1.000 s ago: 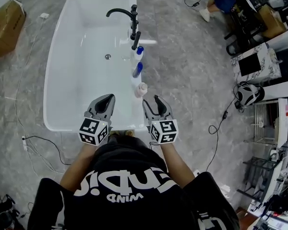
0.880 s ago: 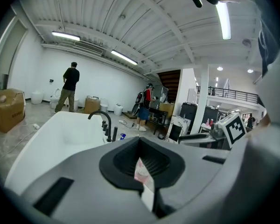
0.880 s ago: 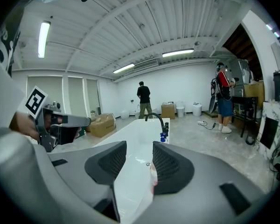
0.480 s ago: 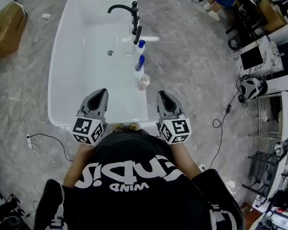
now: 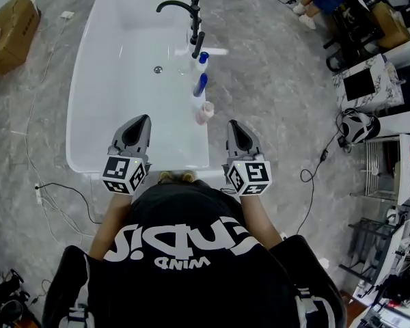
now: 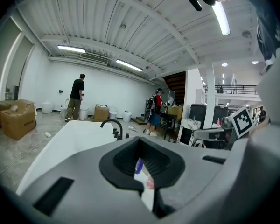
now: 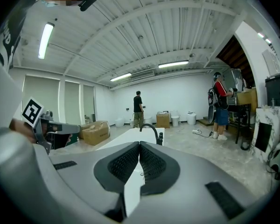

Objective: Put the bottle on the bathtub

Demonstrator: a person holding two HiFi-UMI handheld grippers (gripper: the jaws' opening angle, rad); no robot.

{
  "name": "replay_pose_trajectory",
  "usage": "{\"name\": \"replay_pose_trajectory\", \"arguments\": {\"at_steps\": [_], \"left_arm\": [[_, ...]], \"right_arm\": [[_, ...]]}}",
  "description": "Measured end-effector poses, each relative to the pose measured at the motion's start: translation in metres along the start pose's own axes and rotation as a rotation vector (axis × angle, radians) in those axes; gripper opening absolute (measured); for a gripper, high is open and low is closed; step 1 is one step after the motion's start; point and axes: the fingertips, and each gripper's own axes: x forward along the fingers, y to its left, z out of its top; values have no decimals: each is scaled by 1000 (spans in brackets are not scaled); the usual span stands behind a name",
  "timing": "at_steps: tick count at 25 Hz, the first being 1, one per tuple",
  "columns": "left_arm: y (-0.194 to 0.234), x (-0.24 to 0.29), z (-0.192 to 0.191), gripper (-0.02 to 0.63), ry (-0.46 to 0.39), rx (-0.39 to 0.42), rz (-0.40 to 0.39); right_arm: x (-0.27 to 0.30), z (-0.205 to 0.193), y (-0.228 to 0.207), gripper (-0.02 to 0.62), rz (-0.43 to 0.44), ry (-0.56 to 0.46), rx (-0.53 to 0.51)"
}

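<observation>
The white bathtub (image 5: 96,80) lies ahead of me in the head view, with a black faucet (image 5: 184,12) at its far right. On its right rim stand three bottles in a row: a blue-capped one (image 5: 202,60), a blue one (image 5: 201,85) and a pink-white one (image 5: 204,112). My left gripper (image 5: 142,121) hovers shut and empty over the tub's near end. My right gripper (image 5: 232,126) is shut and empty over the floor, right of the rim and apart from the pink-white bottle. Through the left gripper's (image 6: 140,139) jaws, the blue bottle (image 6: 138,165) shows. The right gripper (image 7: 139,143) faces the faucet (image 7: 151,129).
A cardboard box (image 5: 14,22) sits on the grey floor left of the tub. Cables (image 5: 51,197) trail by the tub's near left corner and another cable (image 5: 314,169) at the right. A helmet (image 5: 355,125) and desks stand far right. A person (image 6: 77,94) stands beyond the tub.
My right gripper has moved right, away from the tub's rim and the pink-white bottle. My left gripper has shifted slightly left. Both stay shut and empty.
</observation>
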Motion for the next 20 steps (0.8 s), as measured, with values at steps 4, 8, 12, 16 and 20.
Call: {"name": "replay_pose_trajectory", "arguments": {"at_steps": [4,8,12,16,20], "left_arm": [[-1,-1,0,8,-7,-2,15],[-4,0,-2,6,-6,-3,22],[-2,0,-1,8,-1,-6,25],[-1,1,0,8,3,-6,26],[-1,4,-1,8,4,-12,29]], "right_arm": [[0,-4,0,25,-2,8,-10],[-2,-10,-5,25,-8,18,2],[0,-14,-2,25,6,29,18],[3,-17,0,25,15,35,33],[4,-17,-1,25,27,41,35]]}}
